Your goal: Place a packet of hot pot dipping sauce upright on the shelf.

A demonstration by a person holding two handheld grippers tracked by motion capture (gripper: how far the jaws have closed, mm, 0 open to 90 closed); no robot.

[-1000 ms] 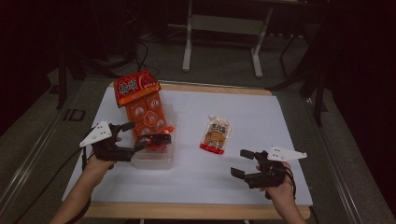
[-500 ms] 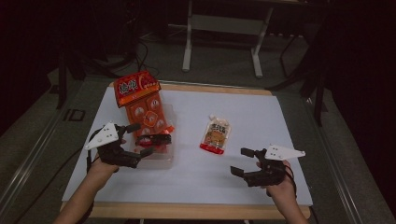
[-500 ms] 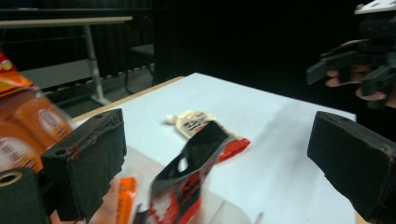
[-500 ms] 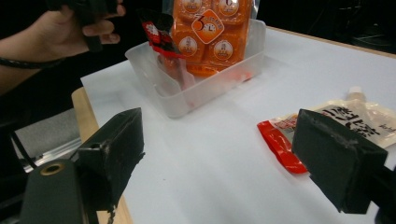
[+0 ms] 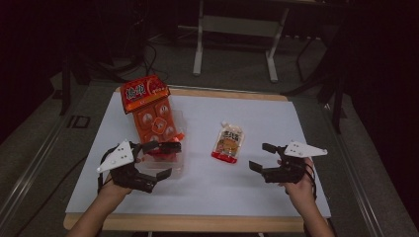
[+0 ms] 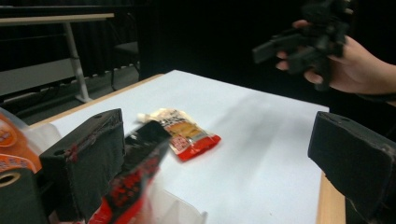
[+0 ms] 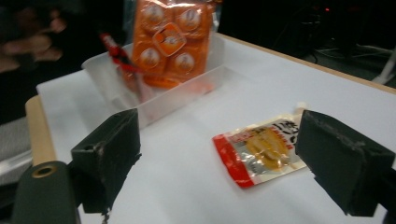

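A clear plastic bin (image 5: pixel 174 129) stands at the left of the white table top, and a large orange snack pack (image 5: pixel 153 116) leans in it. A small red-and-black packet (image 6: pixel 135 179) stands in the bin's near end, against the inner side of one jaw of my left gripper (image 5: pixel 165 160). Its jaws have just been opening and stand wide apart, with no grip on the packet. A red and silver food pouch (image 5: pixel 228 143) lies flat mid-table. My right gripper (image 5: pixel 262 157) hovers open to the pouch's right, with the pouch (image 7: pixel 264 149) ahead between its jaws.
A white sheet (image 5: pixel 276 118) covers the wooden table, whose near edge (image 5: pixel 197 223) runs along the bottom. A metal frame (image 5: pixel 237 29) stands on the dark floor beyond the far edge. The hand with the right gripper (image 6: pixel 303 42) is at the left gripper view's upper right.
My left gripper has drawn back from the bin toward the near edge, its jaws wider. The red-and-black packet stays in the bin. The right gripper has shifted slightly farther from the near edge.
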